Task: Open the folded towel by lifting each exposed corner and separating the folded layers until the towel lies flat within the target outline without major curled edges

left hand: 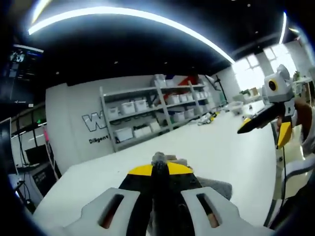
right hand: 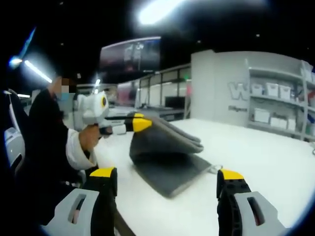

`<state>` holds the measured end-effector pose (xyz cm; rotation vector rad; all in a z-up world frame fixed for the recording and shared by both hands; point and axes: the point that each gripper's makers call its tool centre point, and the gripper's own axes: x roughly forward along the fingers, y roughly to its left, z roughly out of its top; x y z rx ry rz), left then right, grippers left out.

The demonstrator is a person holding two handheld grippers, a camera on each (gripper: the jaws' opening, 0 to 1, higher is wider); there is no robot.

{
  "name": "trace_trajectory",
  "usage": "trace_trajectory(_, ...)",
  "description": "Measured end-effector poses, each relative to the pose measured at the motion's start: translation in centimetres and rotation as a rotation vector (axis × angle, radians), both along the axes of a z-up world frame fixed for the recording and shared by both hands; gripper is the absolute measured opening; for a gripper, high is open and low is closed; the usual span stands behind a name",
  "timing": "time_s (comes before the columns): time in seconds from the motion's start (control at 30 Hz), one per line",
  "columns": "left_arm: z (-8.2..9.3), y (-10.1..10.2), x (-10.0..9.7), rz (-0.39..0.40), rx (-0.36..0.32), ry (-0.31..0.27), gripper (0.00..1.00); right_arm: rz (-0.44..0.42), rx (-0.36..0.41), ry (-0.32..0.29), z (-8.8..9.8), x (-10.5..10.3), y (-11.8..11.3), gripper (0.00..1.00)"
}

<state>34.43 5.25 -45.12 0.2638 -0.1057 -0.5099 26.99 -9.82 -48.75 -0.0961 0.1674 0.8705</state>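
Left gripper (right hand: 140, 123) clamps lifted towel (right hand: 165, 152) edge; right gripper (right hand: 167, 184) wide, towel ahead.

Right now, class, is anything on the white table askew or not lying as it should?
Yes. The grey towel is not flat: the left claw is shut on one edge and holds its upper layers up off the white table, so they slope above the part lying flat.

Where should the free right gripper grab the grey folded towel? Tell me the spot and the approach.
Likely the near corner of the bottom layer of the grey folded towel, lying flat on the white table. Come in low from the right gripper side; the left gripper holds the upper layers raised, leaving that edge exposed.
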Motion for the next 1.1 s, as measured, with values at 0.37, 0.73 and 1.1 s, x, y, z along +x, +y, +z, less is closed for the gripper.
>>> trace_trajectory(0.37, -0.3, 1.6, -0.1, 0.027, -0.014, 0.011, 0.07, 0.003, -0.005, 0.004, -0.3, 0.0, 0.2, 0.83)
trace_trajectory(0.73, -0.6, 3.0, -0.1, 0.056, -0.017, 0.018, 0.07, 0.015, -0.010, 0.004, -0.5, -0.1, 0.6, 0.82)
trace_trajectory(1.1, -1.1, 4.8, -0.3, 0.091, -0.030, 0.031, 0.07, 0.018, -0.015, 0.008, -0.7, -0.2, 0.7, 0.82)
